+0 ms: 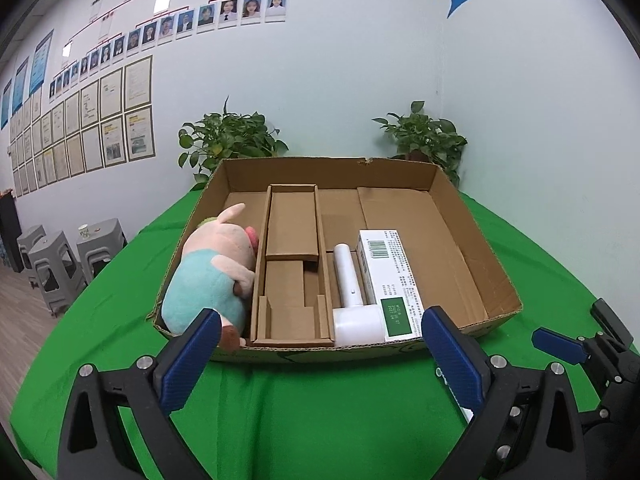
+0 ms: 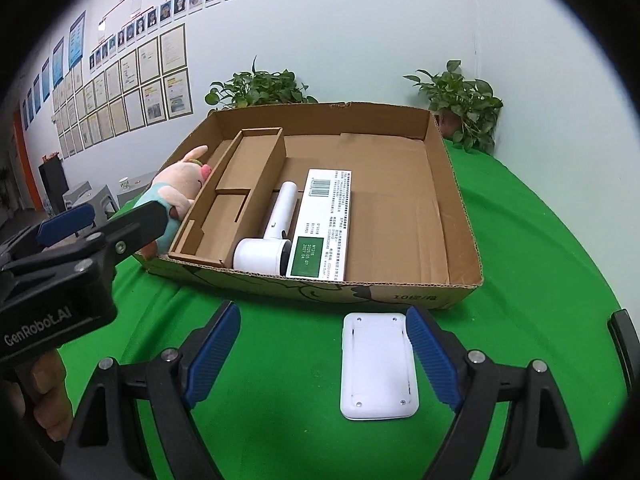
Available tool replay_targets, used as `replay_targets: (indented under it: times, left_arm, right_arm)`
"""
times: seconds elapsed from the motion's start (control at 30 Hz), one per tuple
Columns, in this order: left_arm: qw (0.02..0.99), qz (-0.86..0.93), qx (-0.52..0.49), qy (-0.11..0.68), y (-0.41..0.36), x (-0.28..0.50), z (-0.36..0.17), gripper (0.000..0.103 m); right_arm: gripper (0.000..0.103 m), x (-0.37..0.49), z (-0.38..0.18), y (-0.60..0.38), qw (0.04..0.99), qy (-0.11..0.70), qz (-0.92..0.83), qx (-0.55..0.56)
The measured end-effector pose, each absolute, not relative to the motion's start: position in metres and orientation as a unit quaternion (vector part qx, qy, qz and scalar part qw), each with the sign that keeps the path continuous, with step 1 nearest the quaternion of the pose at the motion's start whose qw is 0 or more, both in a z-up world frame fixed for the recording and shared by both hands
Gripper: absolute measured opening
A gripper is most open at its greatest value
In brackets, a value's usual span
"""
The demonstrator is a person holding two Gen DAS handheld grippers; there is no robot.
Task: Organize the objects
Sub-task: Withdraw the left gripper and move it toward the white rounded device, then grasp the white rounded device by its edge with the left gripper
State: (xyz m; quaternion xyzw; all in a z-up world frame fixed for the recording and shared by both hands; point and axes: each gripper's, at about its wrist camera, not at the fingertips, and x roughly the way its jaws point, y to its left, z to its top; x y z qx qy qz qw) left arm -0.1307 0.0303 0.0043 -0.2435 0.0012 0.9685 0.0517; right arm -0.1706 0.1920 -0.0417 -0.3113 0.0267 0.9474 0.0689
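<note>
Risking a skid across the green desk (image 2: 280, 360) if the right claw (image 2: 324, 354), gaping and empty, closes off-centre on the white pad (image 2: 378, 364) lying before the box (image 2: 280, 284). Holding a plush pig (image 1: 212, 272), carton (image 1: 390, 280) and white trimmer (image 1: 352, 300) inside. Hanging wide and empty: left claw (image 1: 320, 356).

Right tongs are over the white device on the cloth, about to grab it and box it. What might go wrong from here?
1. The flat white device sits off-centre between the open right tongs, close to the right-hand finger; closing may push or twist it rather than clamp it.
2. It lies flat on the green cloth, so the cloth may bunch under the fingertips.
3. The left tongs hover at the cardboard box front wall, so the two may collide.
</note>
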Motion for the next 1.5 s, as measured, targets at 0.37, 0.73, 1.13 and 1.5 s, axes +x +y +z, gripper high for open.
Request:
replay_targets:
  times: [0.37, 0.73, 1.13, 1.5]
  left_arm:
    - [0.053, 0.964, -0.262, -0.01, 0.024, -0.138, -0.012, 0.101]
    - [0.102, 0.926, -0.363, -0.015, 0.028, -0.155, -0.08, 0.101]
    - [0.119, 0.902, -0.413, -0.039, 0.022, -0.159, -0.115, 0.101]
    - [0.265, 0.818, -0.489, -0.145, 0.02, -0.163, -0.126, 0.101]
  right_arm:
    - [0.085, -0.18, -0.056, 0.19, 0.036, 0.027, 0.945, -0.323]
    - [0.085, -0.18, -0.126, 0.241, 0.054, 0.064, 0.901, -0.426]
    - [0.066, -0.18, -0.138, 0.225, 0.056, 0.027, 0.891, -0.449]
    - [0.081, -0.154, -0.133, 0.171, -0.092, 0.033, 0.883, -0.46]
